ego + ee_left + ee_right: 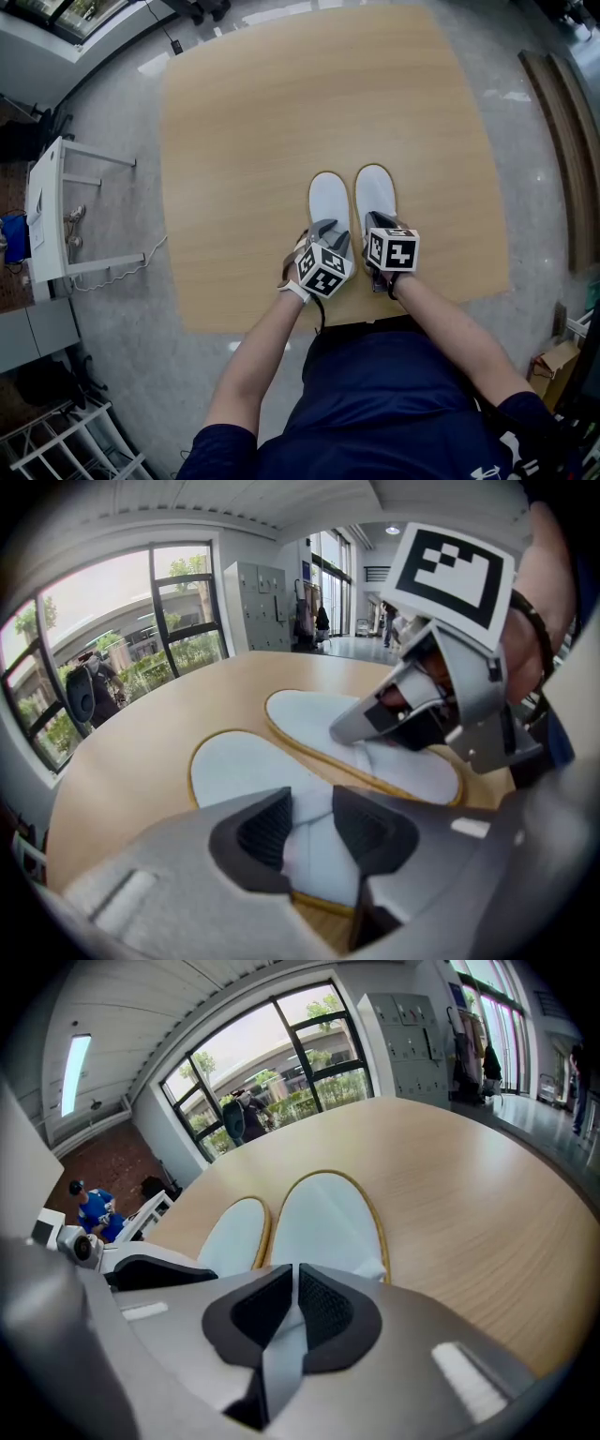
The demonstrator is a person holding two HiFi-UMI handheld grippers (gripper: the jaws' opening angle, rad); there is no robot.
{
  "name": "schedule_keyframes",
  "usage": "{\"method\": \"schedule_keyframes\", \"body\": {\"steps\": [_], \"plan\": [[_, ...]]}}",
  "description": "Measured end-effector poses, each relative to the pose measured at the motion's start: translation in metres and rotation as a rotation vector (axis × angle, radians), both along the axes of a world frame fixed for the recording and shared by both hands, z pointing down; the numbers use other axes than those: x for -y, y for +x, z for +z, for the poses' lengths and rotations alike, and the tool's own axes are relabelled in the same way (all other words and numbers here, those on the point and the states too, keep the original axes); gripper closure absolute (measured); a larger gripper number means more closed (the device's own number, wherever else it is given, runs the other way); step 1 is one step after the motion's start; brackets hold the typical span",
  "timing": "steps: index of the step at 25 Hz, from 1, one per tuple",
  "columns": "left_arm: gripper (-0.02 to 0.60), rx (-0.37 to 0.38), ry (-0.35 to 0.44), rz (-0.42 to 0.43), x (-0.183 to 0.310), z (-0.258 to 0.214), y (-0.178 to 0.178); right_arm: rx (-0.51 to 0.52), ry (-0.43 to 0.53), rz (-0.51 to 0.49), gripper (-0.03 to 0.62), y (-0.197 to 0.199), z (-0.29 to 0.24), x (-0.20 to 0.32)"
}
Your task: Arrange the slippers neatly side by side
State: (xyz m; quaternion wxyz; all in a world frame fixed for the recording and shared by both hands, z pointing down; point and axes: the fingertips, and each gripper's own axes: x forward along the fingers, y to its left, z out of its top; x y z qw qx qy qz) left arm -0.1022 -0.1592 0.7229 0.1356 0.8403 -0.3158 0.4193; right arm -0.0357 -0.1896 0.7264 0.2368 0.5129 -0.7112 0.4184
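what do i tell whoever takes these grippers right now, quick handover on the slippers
Left gripper: shut on the left slipper's strap.
Right gripper: shut on the right slipper's strap.
Both slippers lie flat on the table, side by side, toes pointing away, close together.
Done: the pair looks lined up.
Left: probably just let go of both and pull back.

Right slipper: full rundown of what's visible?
The right slipper is white, soft-looking cloth with a tan-edged sole. It lies flat on the wooden table, strap end toward the person. It sits parallel and close beside the left slipper. The right gripper pinches its strap, jaws nearly together.
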Motion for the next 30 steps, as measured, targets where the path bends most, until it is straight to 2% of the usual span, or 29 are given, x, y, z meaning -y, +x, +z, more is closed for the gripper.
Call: {"method": "schedule_keyframes", "body": {"steps": [4,17,21,26,30], "plan": [[0.440,-0.001,0.003,0.009,-0.002,0.000,0.006,-0.021,0.007,0.040,0.565,0.003,0.000,-0.003],[0.440,0.022,0.013,-0.007,0.000,0.001,0.008,-0.020,-0.008,0.028,0.565,-0.002,-0.002,0.001],[0.437,0.049,0.021,-0.041,-0.002,-0.005,0.010,0.055,-0.050,0.023,0.565,0.000,-0.001,-0.001],[0.440,-0.070,0.046,-0.167,0.000,-0.046,0.002,0.229,0.025,0.027,0.576,0.006,-0.058,0.008],[0.474,-0.178,0.016,-0.255,-0.019,-0.071,-0.010,0.269,0.034,-0.088,0.576,0.017,-0.079,-0.020]]}}
